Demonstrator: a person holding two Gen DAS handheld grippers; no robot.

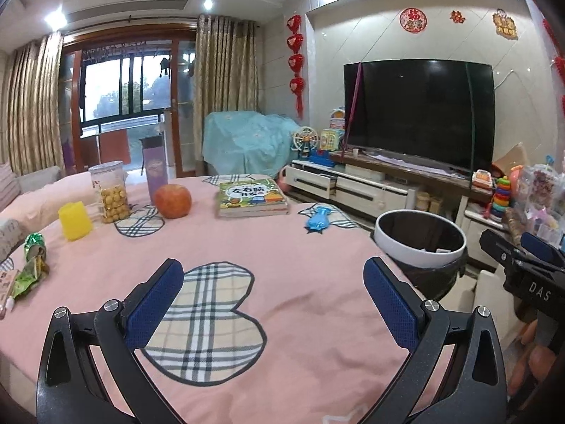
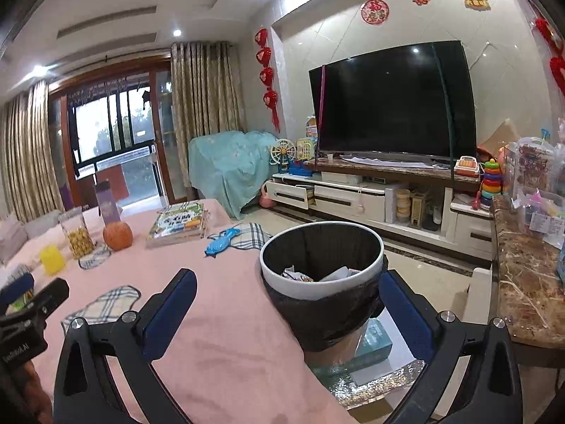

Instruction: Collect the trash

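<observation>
Trash: some already in your bin point(image 2: 319, 243) beside the table point(image 1: 282, 247); wrappers point(image 1: 30, 265) remain at its left edge. Your left gripper point(image 1: 273, 304) and right gripper point(image 2: 287, 312): both spread wide, holding nothing.

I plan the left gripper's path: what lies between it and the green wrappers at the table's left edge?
In the left wrist view, only bare pink tablecloth lies between the open left gripper and the green wrappers; nothing stands in that stretch.
</observation>
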